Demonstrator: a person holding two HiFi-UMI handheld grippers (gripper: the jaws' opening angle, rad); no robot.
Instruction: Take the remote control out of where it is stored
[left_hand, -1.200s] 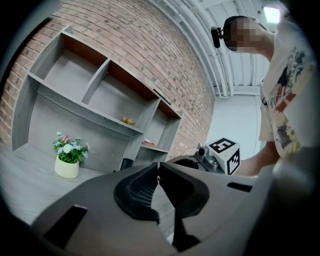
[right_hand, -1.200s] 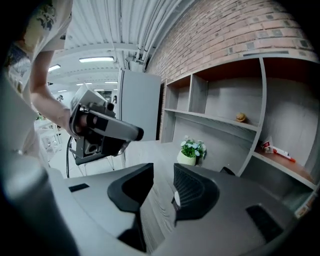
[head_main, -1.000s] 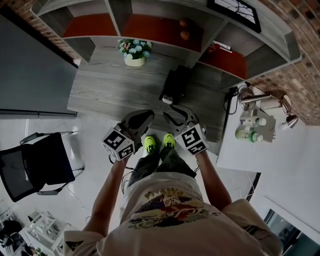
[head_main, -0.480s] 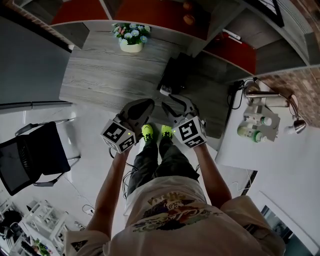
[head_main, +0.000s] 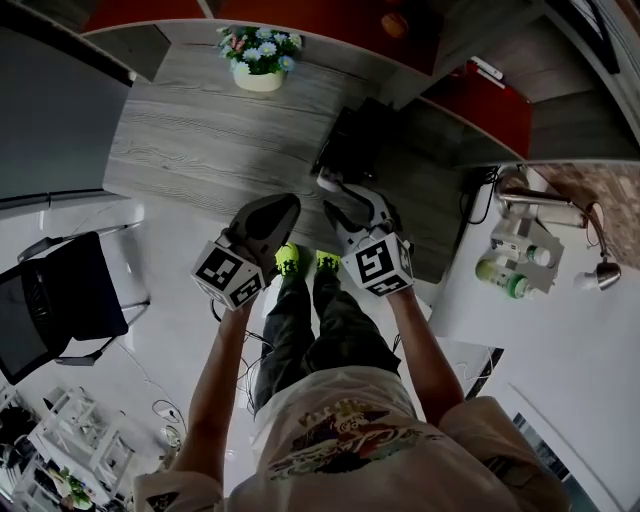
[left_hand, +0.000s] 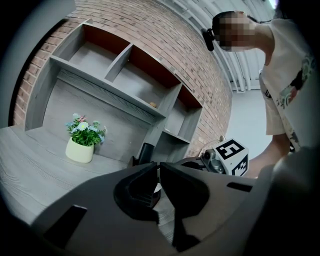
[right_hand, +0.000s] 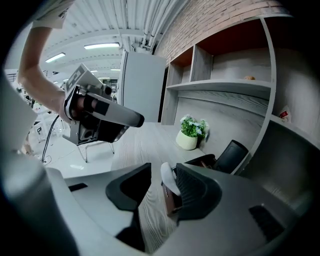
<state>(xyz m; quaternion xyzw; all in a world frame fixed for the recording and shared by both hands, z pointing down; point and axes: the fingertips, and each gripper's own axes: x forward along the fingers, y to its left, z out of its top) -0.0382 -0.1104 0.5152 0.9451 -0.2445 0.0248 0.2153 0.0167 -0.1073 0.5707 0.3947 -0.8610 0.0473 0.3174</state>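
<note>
Right gripper view shows the reach in hand: right gripper (right_hand: 156, 175), jaws just opening, frames the white end of the remote control (right_hand: 168, 178) in its desk holder (right_hand: 205, 161), untouched; left gripper (left_hand: 159, 169) closed, empty; next, advance and pinch it.

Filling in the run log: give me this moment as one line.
phase: reach | right gripper: open, jaws just opening, remote end in gap, ungripped | left gripper: shut, empty | remote: in black holder
</note>
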